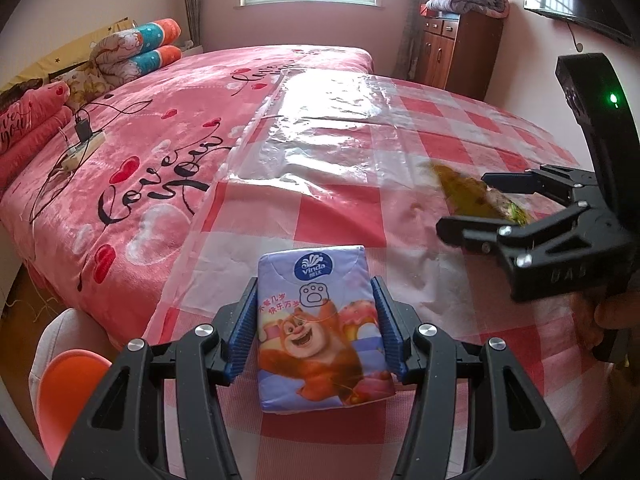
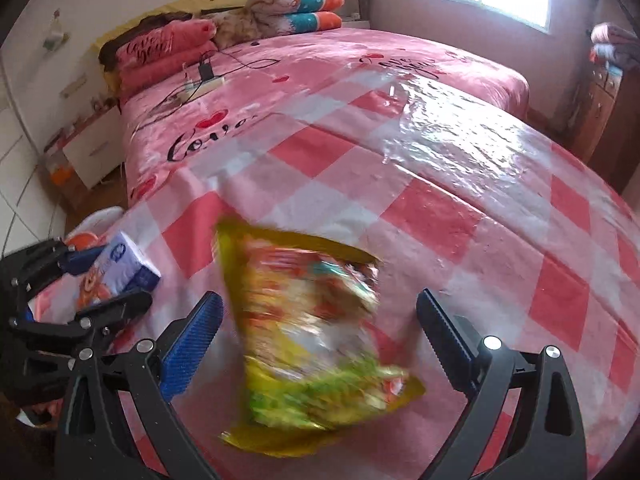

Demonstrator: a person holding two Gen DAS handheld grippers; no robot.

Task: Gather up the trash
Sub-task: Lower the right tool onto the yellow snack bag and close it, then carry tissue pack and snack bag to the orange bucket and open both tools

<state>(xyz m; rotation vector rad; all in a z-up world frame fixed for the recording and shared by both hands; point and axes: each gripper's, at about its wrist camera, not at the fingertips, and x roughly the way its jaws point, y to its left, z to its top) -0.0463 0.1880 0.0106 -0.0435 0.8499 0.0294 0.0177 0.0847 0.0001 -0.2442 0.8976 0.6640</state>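
Observation:
My left gripper is shut on a purple Vinda tissue pack with a cartoon bear, held just above the checked tablecloth. The pack also shows in the right wrist view, with the left gripper around it. My right gripper is open. A yellow-green snack wrapper, blurred by motion, lies between its spread blue pads, touching neither. In the left wrist view the right gripper stands at the right with the wrapper between its fingers.
A pink "Love you" bed lies left of the table, with a power strip and cables. An orange chair stands at the lower left. A wooden cabinet with folded quilts is at the back.

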